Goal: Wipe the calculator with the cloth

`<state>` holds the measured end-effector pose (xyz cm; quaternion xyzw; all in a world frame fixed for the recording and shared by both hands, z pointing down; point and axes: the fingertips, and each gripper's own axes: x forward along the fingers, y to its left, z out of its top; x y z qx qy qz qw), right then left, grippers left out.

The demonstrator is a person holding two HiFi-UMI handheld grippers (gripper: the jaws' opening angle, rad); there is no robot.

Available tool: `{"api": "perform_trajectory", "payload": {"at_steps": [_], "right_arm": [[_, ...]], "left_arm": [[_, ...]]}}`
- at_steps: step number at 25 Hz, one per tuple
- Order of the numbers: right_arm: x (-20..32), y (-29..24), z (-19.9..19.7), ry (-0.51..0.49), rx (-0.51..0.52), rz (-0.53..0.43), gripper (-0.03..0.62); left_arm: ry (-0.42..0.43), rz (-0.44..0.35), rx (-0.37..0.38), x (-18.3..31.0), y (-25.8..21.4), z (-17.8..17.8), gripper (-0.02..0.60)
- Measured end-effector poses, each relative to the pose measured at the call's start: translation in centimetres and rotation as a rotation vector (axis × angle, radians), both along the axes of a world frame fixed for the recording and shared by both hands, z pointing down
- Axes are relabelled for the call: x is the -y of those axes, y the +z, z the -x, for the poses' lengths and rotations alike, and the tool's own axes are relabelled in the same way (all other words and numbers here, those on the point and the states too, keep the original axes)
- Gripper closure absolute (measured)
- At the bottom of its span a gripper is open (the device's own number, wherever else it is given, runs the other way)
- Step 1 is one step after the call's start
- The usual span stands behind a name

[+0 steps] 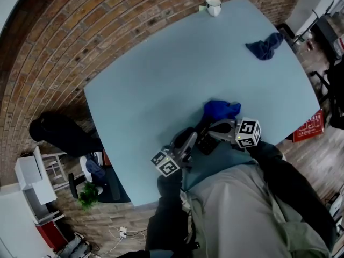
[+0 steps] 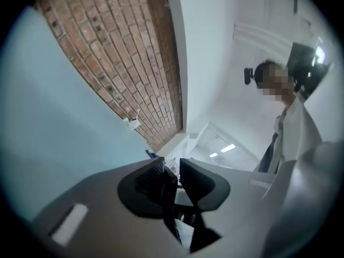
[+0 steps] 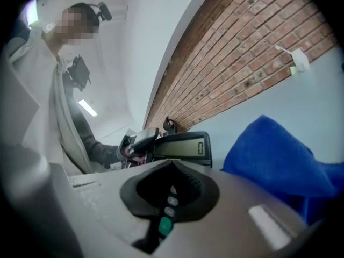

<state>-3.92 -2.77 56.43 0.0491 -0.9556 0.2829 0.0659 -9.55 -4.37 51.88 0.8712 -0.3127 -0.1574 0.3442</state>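
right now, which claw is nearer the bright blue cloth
Right. The right claw, shut on the calculator, sits right beside the bright blue cloth; the left claw is on the calculator's other side, further off.

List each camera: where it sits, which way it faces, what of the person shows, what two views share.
Head view: on the person's head, facing steeply down at the table, left tongs, right tongs and grey jacket.
Left gripper view: on the left tongs, facing along its jaws toward the brick wall; person's torso at right.
Right gripper view: on the right tongs, facing the calculator and blue cloth; person at left.
Shared: both gripper views show the mug.
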Motion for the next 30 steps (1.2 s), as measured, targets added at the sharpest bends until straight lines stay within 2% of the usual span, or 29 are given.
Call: {"api": "perform_trajectory", "payload": {"at_steps": [3,4,6,7,8,9,11,12,15,18,23,26,28,30], "right_arm": [[0.4,-1.2,-1.3,0.081,0.088,0.079,0.592],[0.3,-1.6,-1.6,0.099,0.103,0.092,0.585],[-0.3,-1.9,-2.3,0.112,0.082,0.062,0.525],[-0.7,-1.7,-2.8,0.11,0.043,0.02,0.475],[-1.2,-1.4,-3.4,0.104,-0.003,-0.026,0.457],[-1.6,-1.1,-4.2,0.098,-0.043,-0.06,0.435],[-1.9,-0.4,-5.7,0.084,-0.097,-0.074,0.391],[-1.9,0.0,-6.4,0.071,-0.12,-0.069,0.376],[-2.5,1.7,-7.3,-0.034,-0.211,-0.104,0.352],[-3.0,3.0,-6.6,-0.151,-0.31,-0.138,0.337],[-3.0,2.7,-7.5,-0.196,-0.282,-0.062,0.296],[-4.2,3.3,-9.5,-0.228,-0.341,-0.009,0.205],[-5.2,3.5,-9.0,-0.296,-0.345,-0.008,0.191],[-6.2,3.1,-7.7,-0.407,-0.31,-0.009,0.18]], "left_arm": [[0.053,-0.028,-0.105,-1.4,-0.9,-0.5,0.491],[0.055,-0.031,-0.135,-1.8,-0.9,-0.6,0.469],[0.069,-0.019,-0.167,-2.9,-0.5,-1.2,0.406],[0.092,-0.018,-0.161,-3.5,-0.1,-1.9,0.405],[0.123,-0.022,-0.152,-4.2,0.1,-2.6,0.403],[0.155,-0.029,-0.15,-4.8,0.1,-3.2,0.42],[0.208,-0.044,-0.16,-5.6,-0.1,-4.2,0.528],[0.232,-0.047,-0.16,-5.9,0.0,-4.7,0.529],[0.306,-0.059,-0.181,-6.7,-0.2,-6.3,0.528],[0.335,-0.117,-0.238,-6.9,-1.7,-7.5,0.528],[0.387,-0.182,-0.222,-7.9,-3.3,-9.2,0.525],[0.386,-0.202,-0.253,-8.2,-4.2,-9.7,0.503],[0.412,-0.221,-0.272,-8.4,-4.7,-10.2,0.495],[0.473,-0.241,-0.267,-8.8,-5.1,-11.5,0.494]]}}
